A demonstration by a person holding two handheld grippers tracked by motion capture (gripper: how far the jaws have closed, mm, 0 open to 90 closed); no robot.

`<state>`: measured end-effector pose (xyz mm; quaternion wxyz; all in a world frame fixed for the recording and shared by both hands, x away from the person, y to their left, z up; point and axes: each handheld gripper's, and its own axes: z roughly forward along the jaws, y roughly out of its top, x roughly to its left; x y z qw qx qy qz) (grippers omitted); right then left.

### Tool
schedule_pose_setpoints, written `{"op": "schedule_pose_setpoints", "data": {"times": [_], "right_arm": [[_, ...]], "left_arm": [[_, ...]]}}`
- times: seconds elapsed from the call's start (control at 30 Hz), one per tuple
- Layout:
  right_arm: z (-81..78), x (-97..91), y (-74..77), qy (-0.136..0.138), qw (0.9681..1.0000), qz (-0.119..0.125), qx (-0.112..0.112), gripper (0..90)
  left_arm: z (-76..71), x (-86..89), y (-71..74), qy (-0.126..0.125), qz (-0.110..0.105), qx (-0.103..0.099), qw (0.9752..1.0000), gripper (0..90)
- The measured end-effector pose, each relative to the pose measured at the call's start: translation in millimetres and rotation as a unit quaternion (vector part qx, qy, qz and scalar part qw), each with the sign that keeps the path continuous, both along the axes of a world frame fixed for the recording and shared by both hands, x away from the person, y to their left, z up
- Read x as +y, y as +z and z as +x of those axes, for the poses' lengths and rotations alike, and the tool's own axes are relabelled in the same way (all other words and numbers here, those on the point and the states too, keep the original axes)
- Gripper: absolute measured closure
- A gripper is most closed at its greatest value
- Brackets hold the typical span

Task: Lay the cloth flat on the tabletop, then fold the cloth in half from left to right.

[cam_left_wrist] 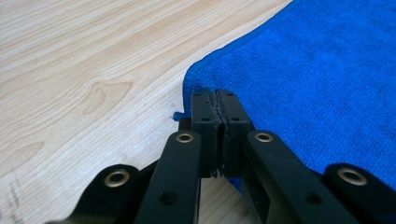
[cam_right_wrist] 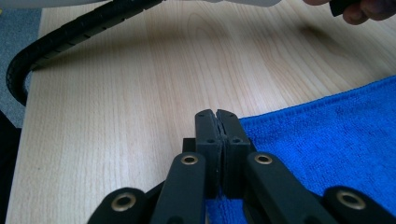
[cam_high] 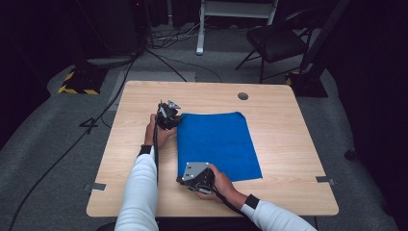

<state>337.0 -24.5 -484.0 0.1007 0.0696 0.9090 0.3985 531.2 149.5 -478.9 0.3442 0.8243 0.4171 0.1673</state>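
A blue cloth (cam_high: 217,146) lies flat on the wooden table (cam_high: 288,139), a little left of the middle, its long sides running from the near edge toward the far one. The person works on its left side with both tools.

The left gripper (cam_high: 168,115) sits at the cloth's far left corner, held in a hand (cam_high: 156,130) that comes up along the left edge. In the left gripper view its jaws are pressed together with only a thin seam between them, and the rounded corner of the cloth (cam_left_wrist: 303,84) runs in under the tips, so it has the cloth pinched there. A short blue thread sticks out just left of the tips.

The right gripper (cam_high: 185,179) is at the near left corner, with its grey three-cornered plate on top. In the right gripper view its jaws are likewise closed tight, and the hemmed edge of the cloth (cam_right_wrist: 327,140) meets them from the right and passes beneath, gripped. A black ribbed cable (cam_right_wrist: 70,35) curves across the far left of that view.
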Motion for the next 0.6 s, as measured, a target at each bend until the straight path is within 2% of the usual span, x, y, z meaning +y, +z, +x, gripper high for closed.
{"op": "schedule_pose_setpoints", "data": {"times": [0.33,0.6], "right_arm": [[0.6,5.3,1.8,0.009,1.0,0.003,0.001,88.8],[1.8,6.9,4.1,0.011,0.9999,0.012,0.002,88.7]], "left_arm": [[-4.3,11.9,-1.0,0.01,-0.008,0.003,0.9999,87.1],[-5.6,16.1,0.6,0.019,-0.002,-0.001,0.9998,87.3]]}}
